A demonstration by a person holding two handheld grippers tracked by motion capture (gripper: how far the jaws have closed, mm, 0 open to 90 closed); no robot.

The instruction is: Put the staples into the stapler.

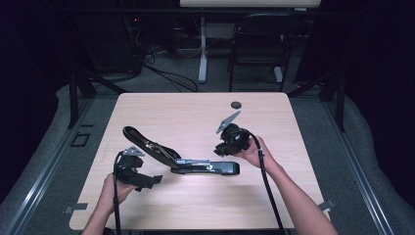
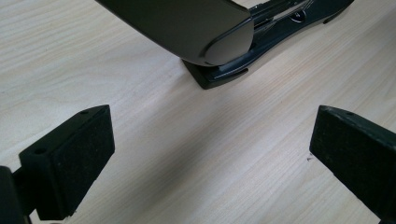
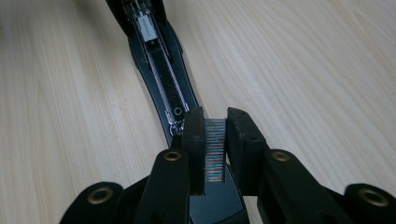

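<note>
A black stapler (image 1: 205, 167) lies swung open on the wooden table (image 1: 195, 112), its base flat and its lid (image 1: 147, 142) raised back to the left. In the right gripper view the open staple channel (image 3: 163, 79) runs away from me. My right gripper (image 3: 215, 126) is shut on a strip of staples (image 3: 215, 149), held just above the near end of that channel. A hand holds this right gripper (image 1: 222, 149) over the stapler's right end. My left gripper (image 2: 215, 135) stands open on the table, its jaws wide apart, with the stapler's rounded lid end (image 2: 205, 32) just beyond them.
A small dark round disc (image 1: 236, 104) sits near the table's far edge. Behind the table stand a chair (image 1: 259, 44) and a white desk leg (image 1: 202, 49), with cables on the floor. Bare wood lies all around the stapler.
</note>
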